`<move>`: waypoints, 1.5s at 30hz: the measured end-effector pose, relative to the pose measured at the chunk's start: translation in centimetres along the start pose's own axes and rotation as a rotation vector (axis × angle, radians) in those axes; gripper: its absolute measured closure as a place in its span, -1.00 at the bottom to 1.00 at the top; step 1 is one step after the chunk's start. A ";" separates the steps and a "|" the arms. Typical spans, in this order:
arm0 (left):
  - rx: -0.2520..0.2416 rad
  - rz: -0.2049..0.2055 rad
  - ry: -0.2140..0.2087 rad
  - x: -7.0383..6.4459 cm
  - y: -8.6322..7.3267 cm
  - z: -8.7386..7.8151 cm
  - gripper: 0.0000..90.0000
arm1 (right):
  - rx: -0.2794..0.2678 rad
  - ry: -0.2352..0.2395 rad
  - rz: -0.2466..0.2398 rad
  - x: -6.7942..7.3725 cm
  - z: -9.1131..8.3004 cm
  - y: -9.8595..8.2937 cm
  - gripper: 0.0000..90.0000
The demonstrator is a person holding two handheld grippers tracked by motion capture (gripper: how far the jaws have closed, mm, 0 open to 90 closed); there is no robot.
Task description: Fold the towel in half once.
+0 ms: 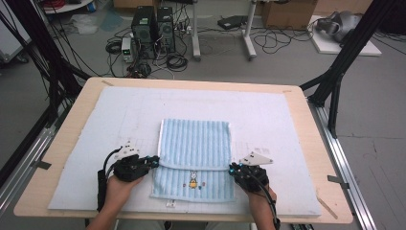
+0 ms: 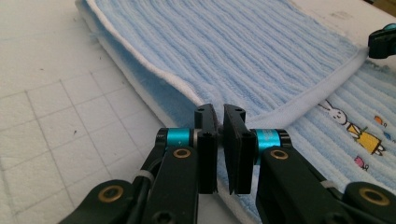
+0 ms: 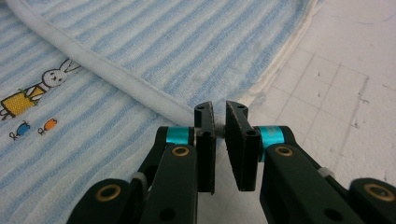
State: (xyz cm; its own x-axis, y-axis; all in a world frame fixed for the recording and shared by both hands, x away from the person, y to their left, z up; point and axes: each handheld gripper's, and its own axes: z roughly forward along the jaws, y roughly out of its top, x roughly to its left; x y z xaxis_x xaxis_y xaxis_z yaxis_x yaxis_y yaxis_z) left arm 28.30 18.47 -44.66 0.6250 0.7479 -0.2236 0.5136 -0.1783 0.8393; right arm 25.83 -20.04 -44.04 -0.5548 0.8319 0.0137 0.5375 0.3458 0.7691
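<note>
We see one blue striped towel [image 1: 195, 143] on the white mat [image 1: 268, 115], folded over once, with one little bunny picture [image 1: 193, 180]. Our left gripper [image 1: 154, 161] pinches the folded edge's left corner; our right gripper [image 1: 232, 168] pinches its right corner. The layer underneath is partly hidden.

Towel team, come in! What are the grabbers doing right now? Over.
Left gripper and right gripper: jaws shut on folded towel edge corners. Towel lies on white mat, bunny side showing. Nothing in the way.
</note>
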 end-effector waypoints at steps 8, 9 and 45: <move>-0.021 -0.056 -0.048 0.1 0.2 -0.5 0.89 | -0.027 0.018 0.014 0.0 -0.2 0.0 0.94; -0.019 -0.055 -0.051 0.1 0.2 -0.6 0.89 | -0.031 0.019 0.016 0.0 -0.3 0.0 0.99; -0.058 -0.092 -0.140 -1.5 -1.7 -4.9 0.90 | -0.059 0.035 -0.058 2.3 -4.2 -1.2 0.95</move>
State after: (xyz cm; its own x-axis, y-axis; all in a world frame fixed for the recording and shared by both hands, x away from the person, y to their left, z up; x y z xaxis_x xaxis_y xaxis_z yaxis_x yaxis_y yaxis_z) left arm 23.55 20.78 -43.30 0.6545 0.6625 -0.3644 0.5405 -0.0730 0.8382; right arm 21.29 -20.35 -42.26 -0.6059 0.7955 -0.0105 0.4660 0.3656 0.8057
